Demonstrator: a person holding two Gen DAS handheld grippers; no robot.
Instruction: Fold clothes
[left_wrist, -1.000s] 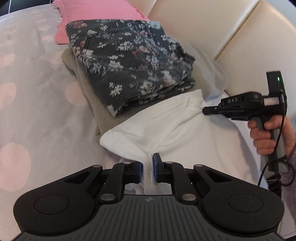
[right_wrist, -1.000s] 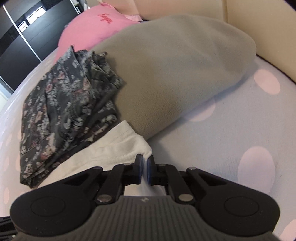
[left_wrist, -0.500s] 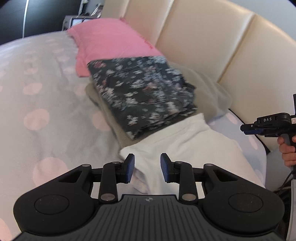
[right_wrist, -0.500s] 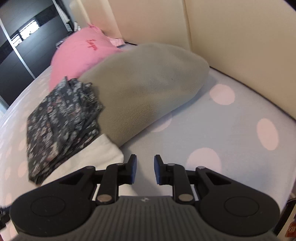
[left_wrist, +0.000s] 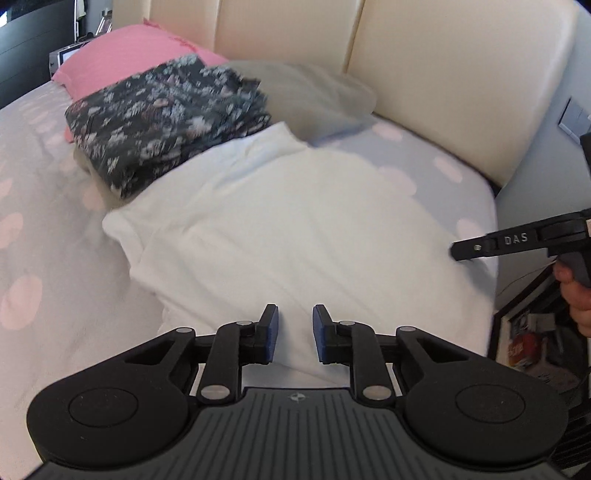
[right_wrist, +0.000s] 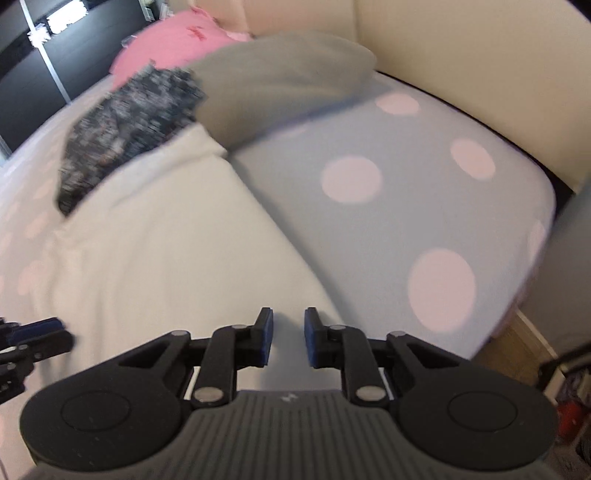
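On the bed (left_wrist: 44, 280), white shirt (left_wrist: 295, 229) lies flat beside floral stack (left_wrist: 166, 118); left claw (left_wrist: 294, 332) and right claw (right_wrist: 287, 334) above it, both closing, nothing between pads.

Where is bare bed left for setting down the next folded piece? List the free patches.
Free: dotted sheet between the white garment, grey pillow and headboard; also sheet left of the garment. Crowded: the floral stack against the pink pillow.
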